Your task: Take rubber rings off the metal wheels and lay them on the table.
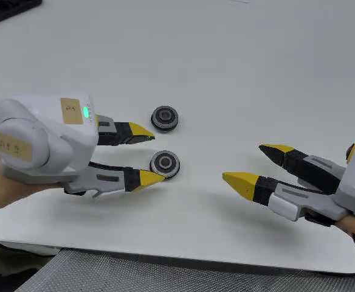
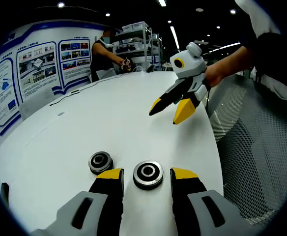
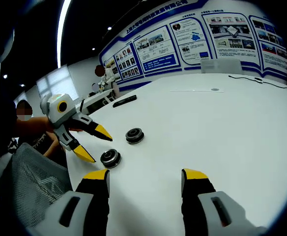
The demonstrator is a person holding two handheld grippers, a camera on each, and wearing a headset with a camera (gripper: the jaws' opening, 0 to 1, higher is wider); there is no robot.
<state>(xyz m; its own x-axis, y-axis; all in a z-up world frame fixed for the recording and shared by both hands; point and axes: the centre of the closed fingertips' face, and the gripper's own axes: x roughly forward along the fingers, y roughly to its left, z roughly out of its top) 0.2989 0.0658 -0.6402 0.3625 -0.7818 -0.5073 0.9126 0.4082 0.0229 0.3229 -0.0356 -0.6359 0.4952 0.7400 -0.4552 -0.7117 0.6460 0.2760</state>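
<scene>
Two metal wheels with black rubber rings lie flat on the white table. The nearer wheel (image 1: 165, 163) (image 2: 148, 174) (image 3: 110, 158) sits just ahead of my left gripper (image 1: 144, 154) (image 2: 146, 176), between its open yellow tips and untouched. The farther wheel (image 1: 165, 118) (image 2: 100, 162) (image 3: 134, 135) lies beyond the upper tip. My right gripper (image 1: 258, 164) (image 3: 146, 175) hovers open at the right, its jaws wide apart with nothing between them, pointing toward the wheels from a short distance.
The white table (image 1: 238, 73) stretches far behind the wheels. Its front edge (image 1: 165, 258) runs close below the grippers, with grey mesh flooring beyond. A dark object (image 1: 4, 9) lies at the far left corner. A person stands at shelves in the background.
</scene>
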